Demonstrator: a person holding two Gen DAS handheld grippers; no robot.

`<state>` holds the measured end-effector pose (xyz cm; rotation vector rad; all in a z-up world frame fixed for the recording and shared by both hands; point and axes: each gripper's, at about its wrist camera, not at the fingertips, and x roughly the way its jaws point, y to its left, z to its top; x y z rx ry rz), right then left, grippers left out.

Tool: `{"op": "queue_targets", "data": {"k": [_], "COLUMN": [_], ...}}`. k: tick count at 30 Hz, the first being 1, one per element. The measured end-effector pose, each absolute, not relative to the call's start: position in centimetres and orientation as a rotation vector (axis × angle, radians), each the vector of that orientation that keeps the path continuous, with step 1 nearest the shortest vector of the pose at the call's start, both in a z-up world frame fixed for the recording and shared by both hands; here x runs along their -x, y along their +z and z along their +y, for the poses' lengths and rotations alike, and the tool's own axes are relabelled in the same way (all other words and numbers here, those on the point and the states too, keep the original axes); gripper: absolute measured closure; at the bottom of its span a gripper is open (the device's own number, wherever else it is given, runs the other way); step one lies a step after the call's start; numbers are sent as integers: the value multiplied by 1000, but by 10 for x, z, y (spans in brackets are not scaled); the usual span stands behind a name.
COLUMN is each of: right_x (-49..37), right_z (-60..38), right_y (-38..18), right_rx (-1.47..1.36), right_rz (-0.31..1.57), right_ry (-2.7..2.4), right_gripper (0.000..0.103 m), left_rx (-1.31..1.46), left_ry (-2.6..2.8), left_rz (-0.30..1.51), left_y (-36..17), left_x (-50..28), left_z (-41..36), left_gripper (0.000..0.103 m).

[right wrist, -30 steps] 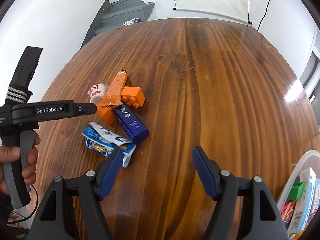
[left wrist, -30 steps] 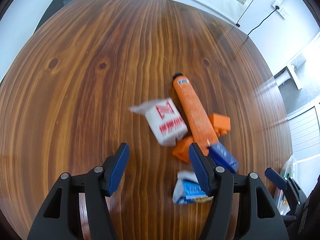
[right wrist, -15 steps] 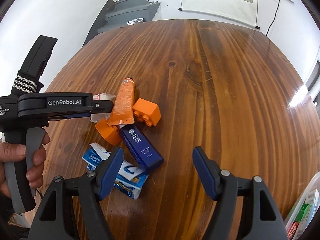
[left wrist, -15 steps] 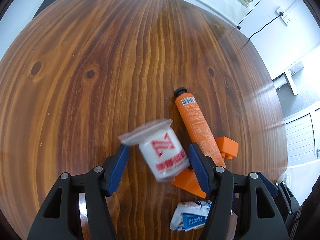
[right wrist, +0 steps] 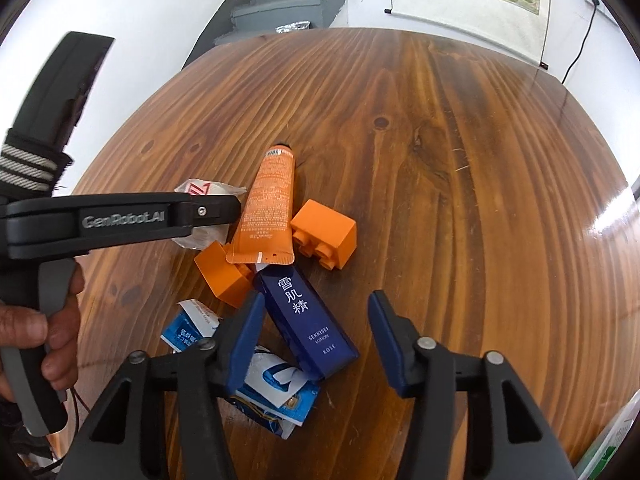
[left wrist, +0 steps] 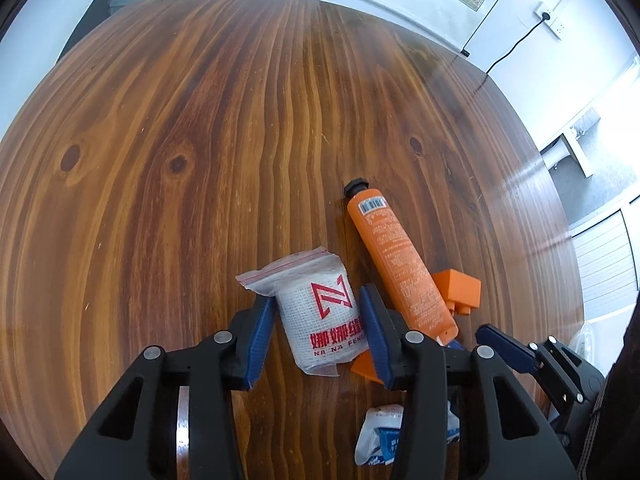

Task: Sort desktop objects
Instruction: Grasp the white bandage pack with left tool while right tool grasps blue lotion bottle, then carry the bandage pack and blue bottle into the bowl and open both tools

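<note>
A bagged white gauze roll with red print (left wrist: 324, 320) lies on the wooden table between the blue pads of my left gripper (left wrist: 316, 320), whose jaws have closed against its sides. It also shows in the right wrist view (right wrist: 204, 190), mostly hidden behind the left gripper's arm. An orange tube (left wrist: 394, 260) (right wrist: 268, 216) lies beside it over two orange blocks (right wrist: 326, 238) (right wrist: 222, 278). A dark blue lotion box (right wrist: 308, 320) lies between the open jaws of my right gripper (right wrist: 316, 340), which hovers above it. A blue-white sachet (right wrist: 276, 392) lies under the right gripper's left finger.
The round wooden table (left wrist: 200, 120) stretches far beyond the pile. A clear bin with packets shows at the lower right edge of the right wrist view (right wrist: 608, 448). A hand holds the left gripper's handle (right wrist: 36, 320).
My left gripper moved forward over the gauze roll and its jaws narrowed onto it. My right gripper moved forward and down over the blue lotion box, jaws still open.
</note>
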<state>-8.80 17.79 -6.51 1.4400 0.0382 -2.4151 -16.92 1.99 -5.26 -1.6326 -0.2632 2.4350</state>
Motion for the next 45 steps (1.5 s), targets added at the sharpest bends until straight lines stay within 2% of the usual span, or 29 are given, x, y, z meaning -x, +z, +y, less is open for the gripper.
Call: {"op": "queue_targets", "data": {"k": [6,13,25,45], "right_x": [89,82,49,-19], "right_z": [170,166,222,287], "right_y": [-72,-73,-59,-26], "right_rx": [-1452,-1430,-1475,-1386], "right_rz": [75,136,-117,-236], "right_ry": [-2381,-2390,-2430,-2525], "right_gripper": [54,69,70,71], "left_rx": [1642,1651,1644,1560], "left_ry": [2450,2452,2468,2428], "left_rz": [-272,-268,-258,-143], "left_y": [-51,-48,-33,-2], "left_x": [154,147,127,70], "left_z": [12,11,22,97], "left_gripper": [57,57,57,57]}}
